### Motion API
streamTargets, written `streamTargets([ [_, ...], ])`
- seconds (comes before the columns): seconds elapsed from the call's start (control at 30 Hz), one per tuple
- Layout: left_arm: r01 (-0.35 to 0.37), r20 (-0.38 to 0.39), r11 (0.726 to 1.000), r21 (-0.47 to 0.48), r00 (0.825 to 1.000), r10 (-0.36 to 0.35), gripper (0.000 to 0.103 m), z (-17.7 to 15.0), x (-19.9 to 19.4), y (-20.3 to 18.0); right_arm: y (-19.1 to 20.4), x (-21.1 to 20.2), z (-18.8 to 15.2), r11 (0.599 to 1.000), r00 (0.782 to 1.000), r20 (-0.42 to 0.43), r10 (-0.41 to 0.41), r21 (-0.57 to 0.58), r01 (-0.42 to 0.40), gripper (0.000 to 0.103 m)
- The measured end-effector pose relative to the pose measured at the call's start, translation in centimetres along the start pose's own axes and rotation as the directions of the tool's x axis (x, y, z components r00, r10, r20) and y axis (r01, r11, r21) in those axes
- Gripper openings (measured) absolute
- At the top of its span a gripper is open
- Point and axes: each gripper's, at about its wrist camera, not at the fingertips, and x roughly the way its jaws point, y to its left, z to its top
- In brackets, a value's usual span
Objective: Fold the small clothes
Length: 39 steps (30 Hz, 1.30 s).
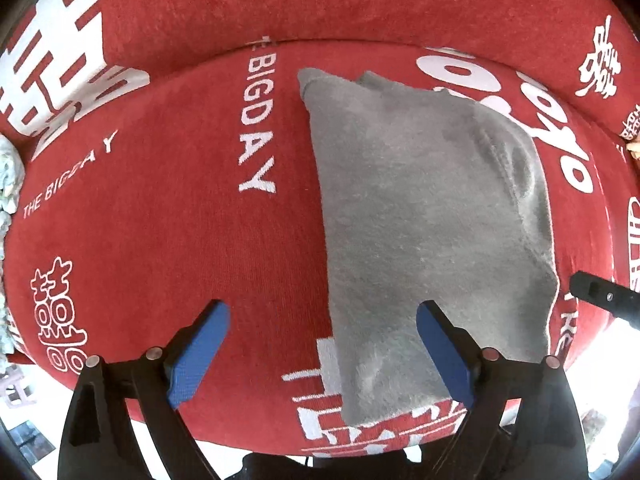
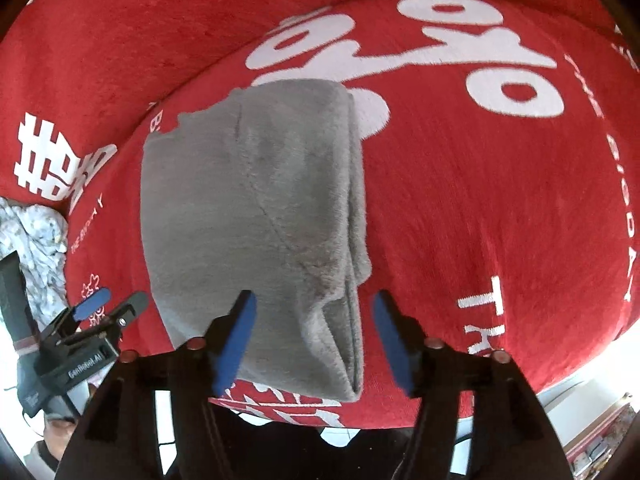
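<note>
A grey fleece garment [image 1: 424,216] lies folded lengthwise on a red cover with white lettering [image 1: 168,216]. My left gripper [image 1: 322,320] is open and empty, hovering over the garment's near left edge. In the right wrist view the same garment [image 2: 248,216] lies with stacked layer edges along its right side. My right gripper [image 2: 314,308] is open and empty, its jaws straddling the garment's near right corner from above. The left gripper [image 2: 106,300] shows at the lower left of the right wrist view. One right finger [image 1: 600,296] pokes in at the right of the left wrist view.
A pale patterned cloth [image 2: 36,240] lies bunched at the left end of the red cover [image 2: 480,200]. The cover's front edge drops to a bright floor [image 2: 580,400] just behind both grippers. A raised red backrest [image 1: 320,0] runs along the far side.
</note>
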Motion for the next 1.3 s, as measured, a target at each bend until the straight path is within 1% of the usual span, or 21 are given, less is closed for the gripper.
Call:
streamTargets([
  [0.1, 0.005, -0.010, 1.000, -0.026, 1.000, -0.006, 0.095, -0.1, -0.2, 0.0, 1.4, -0.4, 0.0, 0.999, 0.999, 0.015, -0.035, -0.031, 0.035, 0.079],
  [0.27, -0.034, 0.004, 0.998, -0.051, 0.999, 0.034, 0.095, 0.1, -1.0, 0.1, 2.8, -0.6, -0.2, 0.991, 0.993, 0.040, -0.109, -0.068, 0.112, 0.083],
  [0.33, -0.043, 0.012, 0.998, -0.052, 0.999, 0.044, 0.095, 0.2, -1.3, 0.2, 3.2, -0.7, -0.1, 0.986, 0.989, 0.054, -0.141, -0.076, 0.145, 0.089],
  [0.4, -0.054, 0.017, 0.997, -0.048, 0.998, 0.055, 0.095, 0.3, -1.6, 0.1, 3.5, -0.8, -0.2, 0.981, 0.982, 0.072, -0.172, -0.082, 0.178, 0.089],
  [0.43, -0.058, 0.016, 0.997, -0.047, 0.998, 0.059, 0.096, 0.4, -1.6, 0.1, 3.5, -0.9, -0.2, 0.979, 0.981, 0.077, -0.179, -0.084, 0.185, 0.091],
  [0.47, -0.060, 0.014, 0.997, -0.043, 0.998, 0.060, 0.100, 0.4, -1.6, 0.1, 3.6, -0.9, -0.2, 0.977, 0.979, 0.082, -0.186, -0.085, 0.193, 0.092],
  [0.5, -0.060, 0.012, 0.997, -0.044, 0.998, 0.060, 0.102, 0.4, -1.6, 0.0, 3.6, -0.9, -0.2, 0.976, 0.978, 0.081, -0.191, -0.086, 0.198, 0.096],
  [0.53, -0.060, 0.009, 0.997, -0.044, 0.998, 0.060, 0.102, 0.4, -1.6, 0.0, 3.6, -0.9, -0.2, 0.976, 0.978, 0.079, -0.193, -0.084, 0.200, 0.103],
  [0.73, -0.056, -0.019, 0.997, -0.054, 0.998, 0.055, 0.102, 0.2, -1.4, -0.3, 3.7, -0.8, 0.0, 0.973, 0.975, 0.078, -0.206, -0.090, 0.213, 0.103],
  [0.87, -0.071, -0.008, 0.996, -0.057, 0.997, 0.071, 0.102, 0.1, -1.5, -0.5, 4.0, -0.8, -0.1, 0.970, 0.973, 0.079, -0.215, -0.098, 0.222, 0.103],
  [1.3, -0.082, -0.008, 0.996, -0.047, 0.997, 0.082, 0.102, 0.2, -1.6, -0.8, 4.3, -0.6, -0.2, 0.968, 0.973, 0.067, -0.221, -0.108, 0.227, 0.103],
])
